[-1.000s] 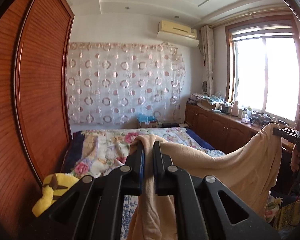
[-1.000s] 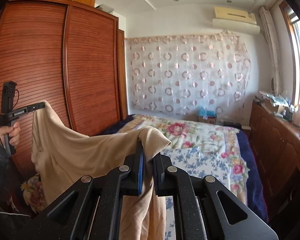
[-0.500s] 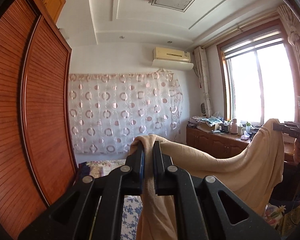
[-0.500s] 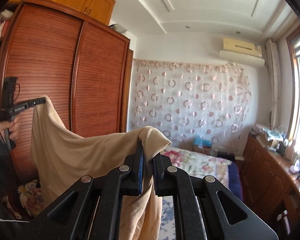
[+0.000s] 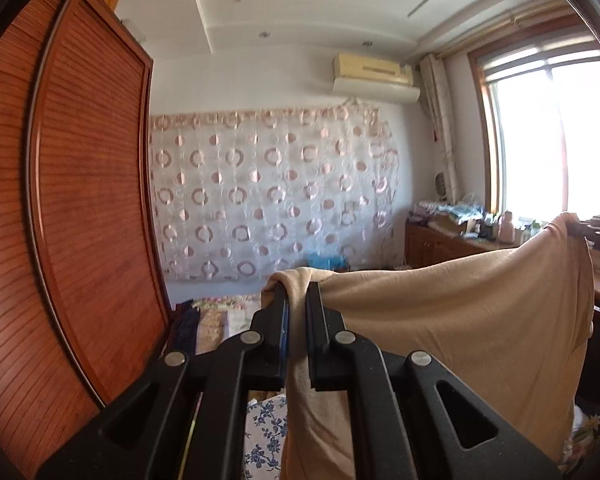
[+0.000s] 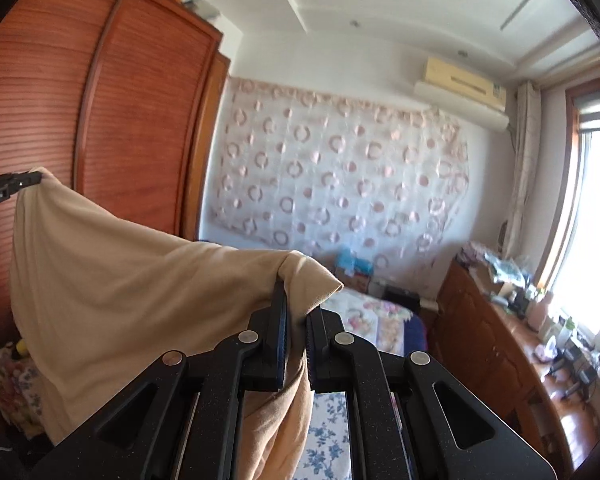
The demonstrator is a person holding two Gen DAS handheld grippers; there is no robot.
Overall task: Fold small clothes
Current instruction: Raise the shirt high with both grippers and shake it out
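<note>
My left hand-held gripper (image 5: 297,300), centre frame: jaws clamped on corner of beige garment (image 5: 460,320). My right hand-held gripper (image 6: 297,300): jaws clamped on opposite corner. Garment hangs spread between both, mid-air, above floral bed (image 6: 374,322). Wooden wardrobe (image 5: 80,200) at left.

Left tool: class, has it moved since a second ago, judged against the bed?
Yes. The left tool has tilted upward: the bed has dropped to a sliver, while the ceiling fills more of the view.
</note>
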